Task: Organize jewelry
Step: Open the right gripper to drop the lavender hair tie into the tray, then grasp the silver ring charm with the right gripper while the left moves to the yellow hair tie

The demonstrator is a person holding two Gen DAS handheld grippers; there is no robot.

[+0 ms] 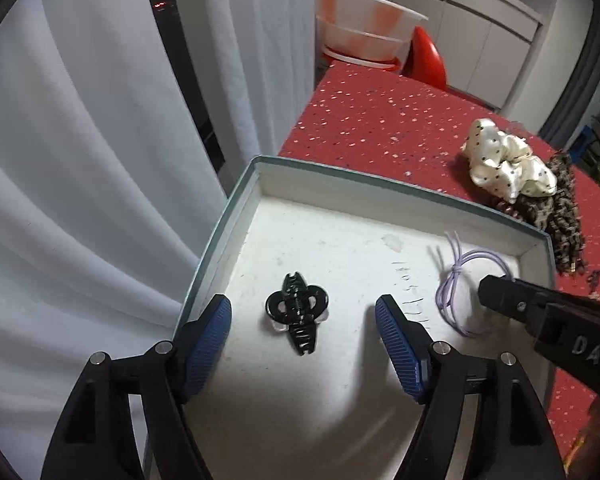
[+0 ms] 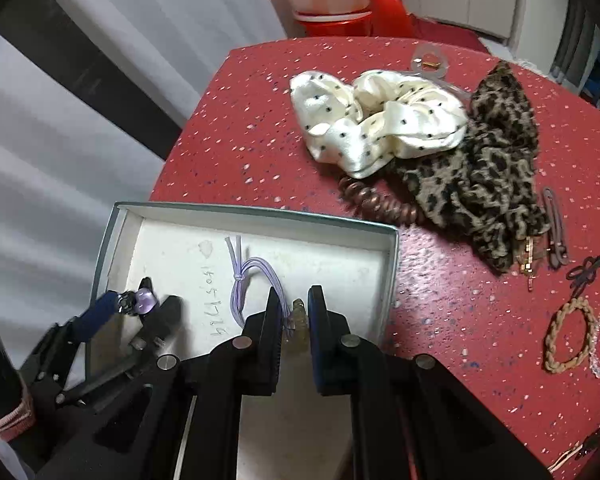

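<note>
Your left gripper (image 1: 303,322) fingers stand open over the black claw clip (image 1: 297,309) in the box (image 1: 236,200); your right gripper (image 2: 294,312) fingers pinch a small amber clip (image 2: 299,316).

Leopard-print scrunchie (image 2: 480,184), red speckled table (image 2: 260,120)

A lived-in home, by the look of it; pale curtains (image 1: 100,160) hang in folds beside a red speckled table (image 1: 380,120); a red chair (image 1: 428,60) and a plastic tub (image 1: 364,28) stand behind; white cabinets (image 1: 480,28) line the far wall; scrunchies (image 2: 380,120) and hair ties (image 2: 568,336) lie scattered about.
</note>
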